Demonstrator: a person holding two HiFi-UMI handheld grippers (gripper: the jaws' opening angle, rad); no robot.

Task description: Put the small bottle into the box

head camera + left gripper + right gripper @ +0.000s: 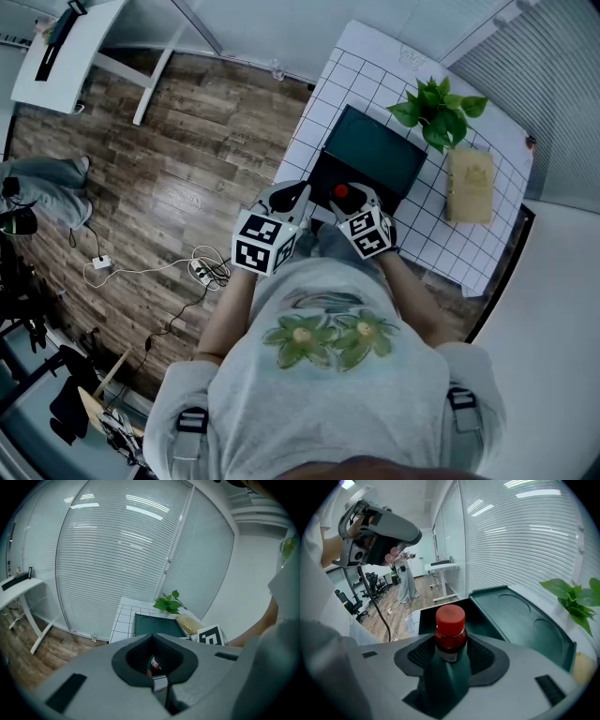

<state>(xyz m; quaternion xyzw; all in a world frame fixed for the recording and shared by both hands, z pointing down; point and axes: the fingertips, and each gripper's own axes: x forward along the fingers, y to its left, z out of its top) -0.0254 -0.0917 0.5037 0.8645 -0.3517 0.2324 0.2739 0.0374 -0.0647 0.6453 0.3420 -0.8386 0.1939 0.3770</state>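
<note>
small bottle [450, 641]: glossy, with a smooth red cap
box [520, 616]: dark green, matt
floor [178, 159]: grainy wood planks

The person wears a pale grey short-sleeved T-shirt [328, 403] printed on the chest with two green leafy flowers [328, 339] with yellow centres, and grey webbing straps with black buckles cross the shoulders at seven o'clock [190, 427] and five o'clock [461, 405] of the head view. The left gripper [292, 197] and right gripper [361, 199] are smooth light grey moulded shells with black ribbed pads lining the jaws. Each carries a white cube with black square markers, toward nine o'clock [265, 242] and three o'clock [367, 232].
</note>
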